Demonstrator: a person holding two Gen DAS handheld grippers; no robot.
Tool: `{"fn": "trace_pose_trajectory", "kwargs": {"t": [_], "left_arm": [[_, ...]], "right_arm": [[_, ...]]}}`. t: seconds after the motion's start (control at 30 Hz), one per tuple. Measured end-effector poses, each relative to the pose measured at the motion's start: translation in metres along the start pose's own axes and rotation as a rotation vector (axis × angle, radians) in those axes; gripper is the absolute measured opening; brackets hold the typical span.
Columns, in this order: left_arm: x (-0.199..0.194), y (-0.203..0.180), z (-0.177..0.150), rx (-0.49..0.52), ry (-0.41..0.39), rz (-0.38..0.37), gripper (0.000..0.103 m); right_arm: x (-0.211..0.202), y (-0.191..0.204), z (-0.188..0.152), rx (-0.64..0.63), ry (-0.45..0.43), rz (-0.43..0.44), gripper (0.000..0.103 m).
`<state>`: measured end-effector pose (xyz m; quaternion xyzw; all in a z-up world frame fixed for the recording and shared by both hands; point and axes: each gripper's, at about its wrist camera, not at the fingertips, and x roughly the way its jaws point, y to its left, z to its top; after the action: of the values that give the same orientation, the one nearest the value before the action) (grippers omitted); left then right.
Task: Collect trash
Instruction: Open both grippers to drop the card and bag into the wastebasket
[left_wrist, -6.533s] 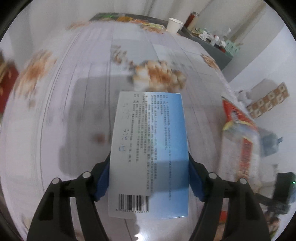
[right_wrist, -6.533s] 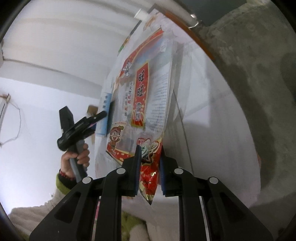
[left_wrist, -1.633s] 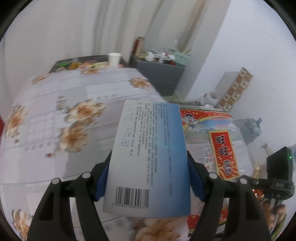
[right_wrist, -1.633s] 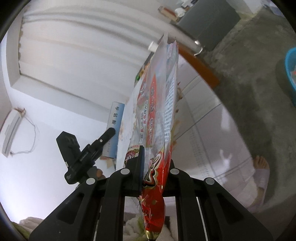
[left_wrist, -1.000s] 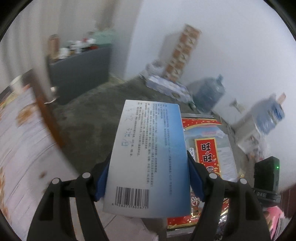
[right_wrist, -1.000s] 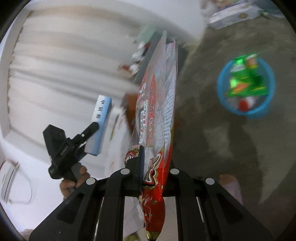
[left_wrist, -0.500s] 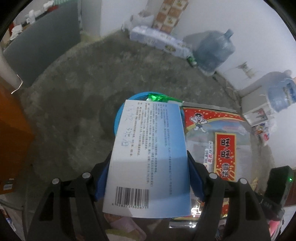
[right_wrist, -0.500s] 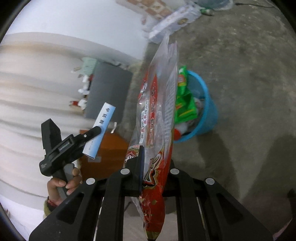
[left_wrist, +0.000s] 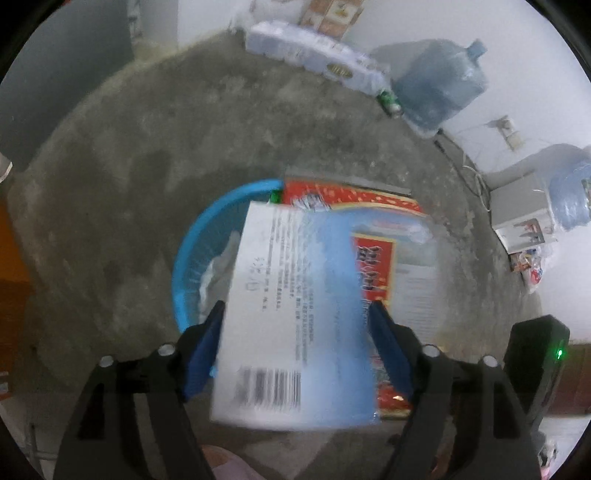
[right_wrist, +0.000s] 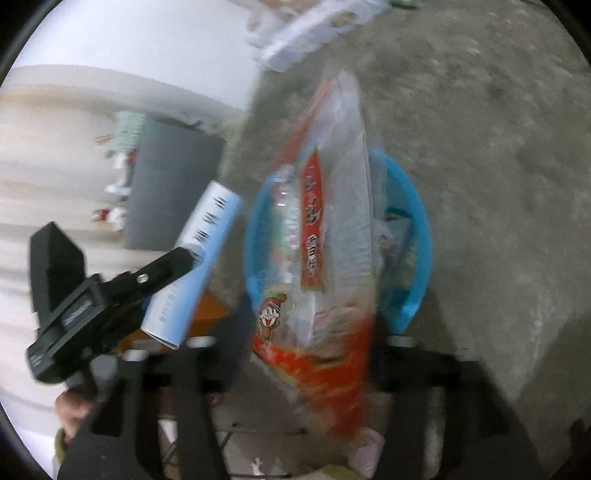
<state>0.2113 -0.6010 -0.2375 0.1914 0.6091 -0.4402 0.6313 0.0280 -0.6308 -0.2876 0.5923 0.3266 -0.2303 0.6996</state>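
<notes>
In the left wrist view my left gripper (left_wrist: 295, 332) has its blue pads spread around a white-and-blue carton (left_wrist: 295, 314), which looks blurred and tilted, slipping between them. It hangs over a blue trash basket (left_wrist: 192, 243) on the concrete floor. The red snack bag (left_wrist: 388, 236) lies over the basket behind the carton. In the right wrist view my right gripper (right_wrist: 295, 354) has its fingers wide apart, and the red snack bag (right_wrist: 317, 258) is blurred, loose between them above the basket (right_wrist: 413, 236). The left gripper and carton (right_wrist: 192, 266) show at left.
Grey concrete floor all round the basket. A large water bottle (left_wrist: 436, 88) and a pack of bottles (left_wrist: 314, 59) stand by the far wall. A grey cabinet (right_wrist: 166, 184) stands at left. More clutter (left_wrist: 524, 221) lies at right.
Both grippers have swung from the table down over the blue basket. In the last half second both have opened, and the carton and snack bag blur as they come loose.
</notes>
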Motion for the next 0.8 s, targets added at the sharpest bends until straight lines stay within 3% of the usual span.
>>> {"fn": "trace_pose_trajectory", "kwargs": {"t": [0.17, 0.37, 0.63, 0.8], "left_arm": [[0.025, 0.011, -0.001, -0.079, 0.049, -0.022, 0.078], [0.011, 0.016, -0.004, -0.095, 0.036, -0.04, 0.081], [-0.03, 0.024, -0.01, -0.113, -0.01, -0.06, 0.083], [-0.093, 0.035, -0.028, -0.124, -0.055, -0.095, 0.083]], "right_arm": [[-0.003, -0.011, -0.009, 0.016, 0.006, -0.018, 0.068], [-0.031, -0.022, -0.014, 0.039, -0.061, -0.066, 0.073], [-0.073, -0.022, -0.021, 0.054, -0.161, -0.077, 0.074], [-0.107, 0.011, -0.039, -0.018, -0.245, -0.084, 0.074]]}}
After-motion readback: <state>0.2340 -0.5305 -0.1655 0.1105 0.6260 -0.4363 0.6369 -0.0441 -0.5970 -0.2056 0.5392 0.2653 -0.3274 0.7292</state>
